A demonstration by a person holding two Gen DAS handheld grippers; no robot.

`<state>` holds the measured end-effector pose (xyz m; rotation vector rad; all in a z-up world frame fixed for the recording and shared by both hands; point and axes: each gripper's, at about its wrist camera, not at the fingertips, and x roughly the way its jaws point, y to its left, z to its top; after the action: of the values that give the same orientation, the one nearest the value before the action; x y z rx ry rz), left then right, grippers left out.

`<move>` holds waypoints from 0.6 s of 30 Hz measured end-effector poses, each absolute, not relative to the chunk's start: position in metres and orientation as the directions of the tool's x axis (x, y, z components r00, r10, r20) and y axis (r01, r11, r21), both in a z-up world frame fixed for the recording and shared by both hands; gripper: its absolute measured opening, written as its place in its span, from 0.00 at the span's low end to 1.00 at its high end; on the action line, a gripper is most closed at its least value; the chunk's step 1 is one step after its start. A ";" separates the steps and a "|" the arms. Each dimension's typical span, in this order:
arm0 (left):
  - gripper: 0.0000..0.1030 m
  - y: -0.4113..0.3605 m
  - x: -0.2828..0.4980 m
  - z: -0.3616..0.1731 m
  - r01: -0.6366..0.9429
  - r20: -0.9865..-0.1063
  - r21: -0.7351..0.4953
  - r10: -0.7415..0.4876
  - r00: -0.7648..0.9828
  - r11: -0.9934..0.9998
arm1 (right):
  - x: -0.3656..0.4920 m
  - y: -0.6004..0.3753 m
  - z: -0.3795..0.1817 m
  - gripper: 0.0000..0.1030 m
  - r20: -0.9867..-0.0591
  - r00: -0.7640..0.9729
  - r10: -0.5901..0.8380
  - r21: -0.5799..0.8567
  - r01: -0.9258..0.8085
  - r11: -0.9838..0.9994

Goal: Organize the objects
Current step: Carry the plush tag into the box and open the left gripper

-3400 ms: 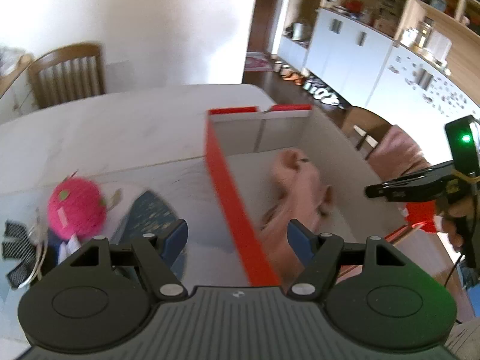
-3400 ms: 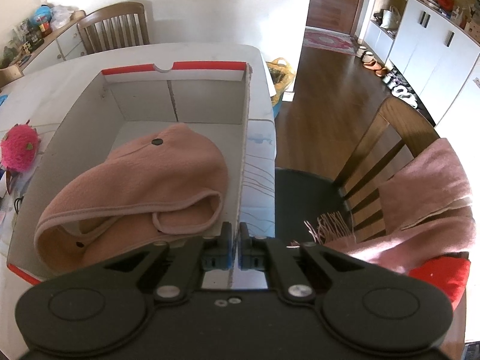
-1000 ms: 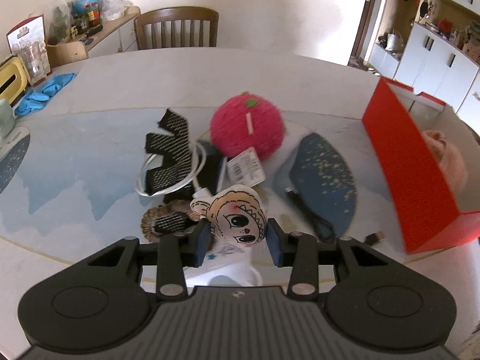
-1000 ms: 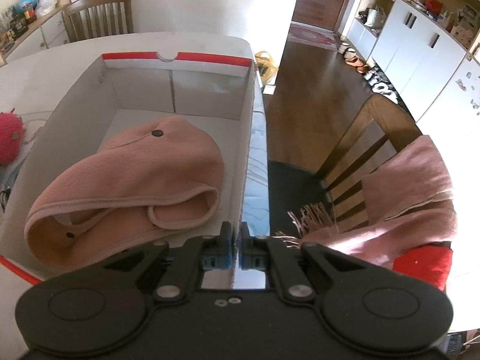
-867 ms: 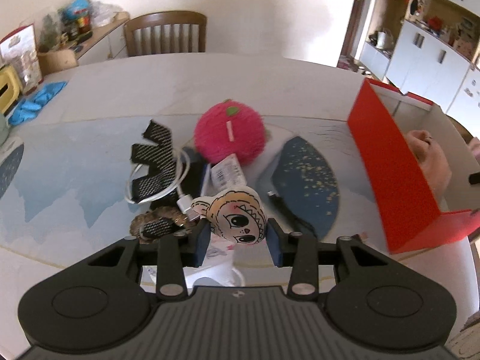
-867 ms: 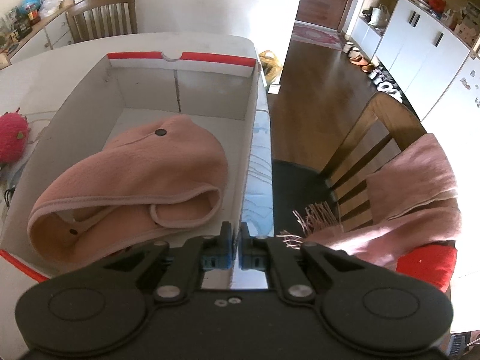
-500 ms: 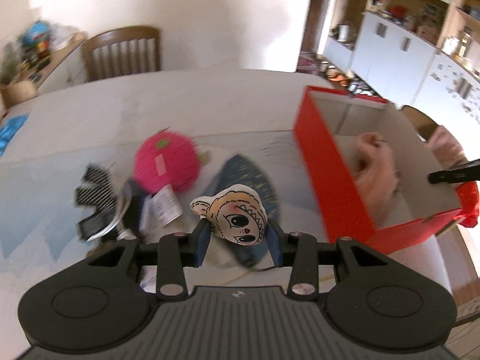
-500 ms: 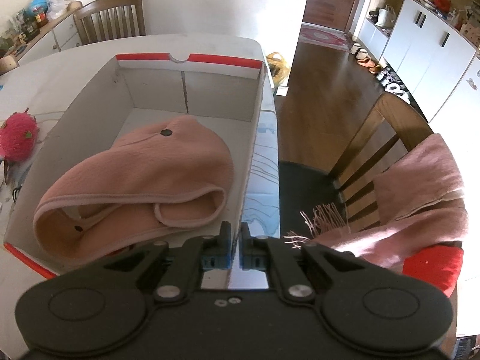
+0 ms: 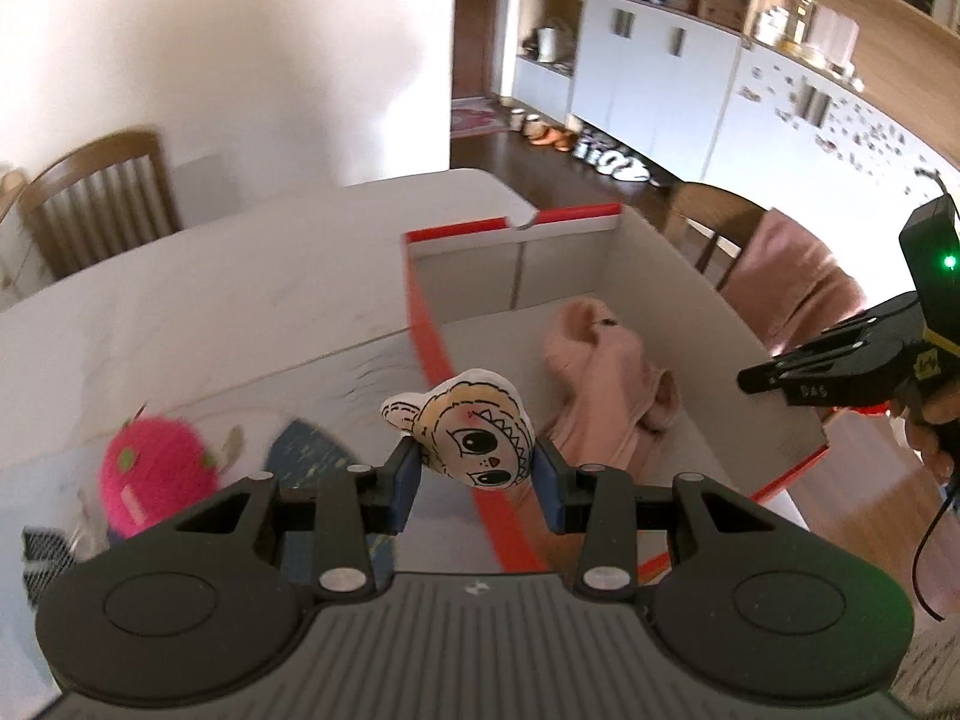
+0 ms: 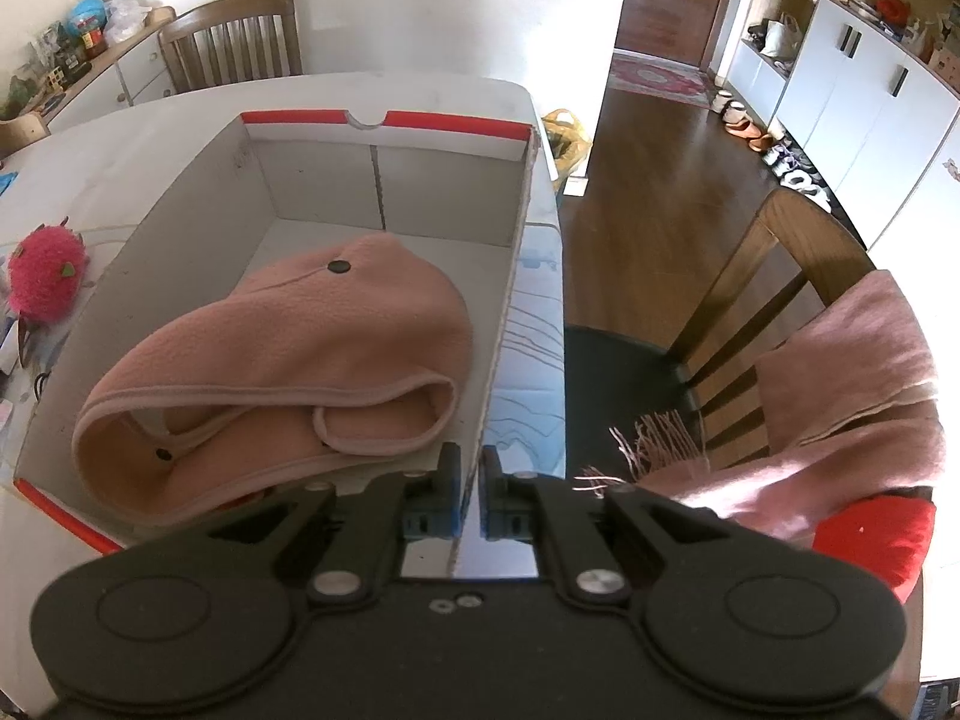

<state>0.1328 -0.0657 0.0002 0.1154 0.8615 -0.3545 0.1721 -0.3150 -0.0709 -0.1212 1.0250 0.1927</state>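
My left gripper (image 9: 474, 483) is shut on a small cartoon-face plush charm (image 9: 471, 426) and holds it in the air above the near left wall of the red cardboard box (image 9: 429, 336). A pink fleece hat (image 9: 606, 384) lies inside the box; it also shows in the right wrist view (image 10: 288, 360). My right gripper (image 10: 471, 498) is shut on the box's right wall (image 10: 504, 306) near its front corner; it also shows in the left wrist view (image 9: 840, 366).
A pink fuzzy ball (image 9: 156, 474), a dark blue speckled pouch (image 9: 312, 456) and a black-and-white item (image 9: 45, 552) lie on the white table (image 9: 210, 300) left of the box. A wooden chair (image 10: 762, 306) with a pink scarf (image 10: 852, 384) stands right of the table.
My left gripper has swung right with the plush charm, from over the pile of items to the box's left wall. The right gripper has stayed clamped on the box wall.
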 end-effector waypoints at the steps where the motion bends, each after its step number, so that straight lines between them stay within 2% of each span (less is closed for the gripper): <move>1: 0.37 -0.072 0.138 0.000 0.362 -0.760 -0.039 -0.262 0.594 0.931 | 0.172 -0.315 -0.071 0.05 -0.858 0.504 0.104 -0.008 -0.216 0.976; 11: 0.37 -0.129 0.189 -0.010 0.449 -0.782 0.032 -0.257 0.568 0.893 | 0.173 -0.317 -0.071 0.05 -0.858 0.500 0.113 -0.001 -0.222 0.975; 18: 0.38 -0.160 0.225 -0.033 0.480 -0.814 0.112 -0.196 0.546 0.870 | 0.174 -0.318 -0.071 0.05 -0.860 0.495 0.119 0.004 -0.227 0.974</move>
<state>0.2247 -0.1597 -0.0334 0.3426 0.9103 -0.4102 0.1736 -0.3180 -0.0710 -0.1146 1.0319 0.2099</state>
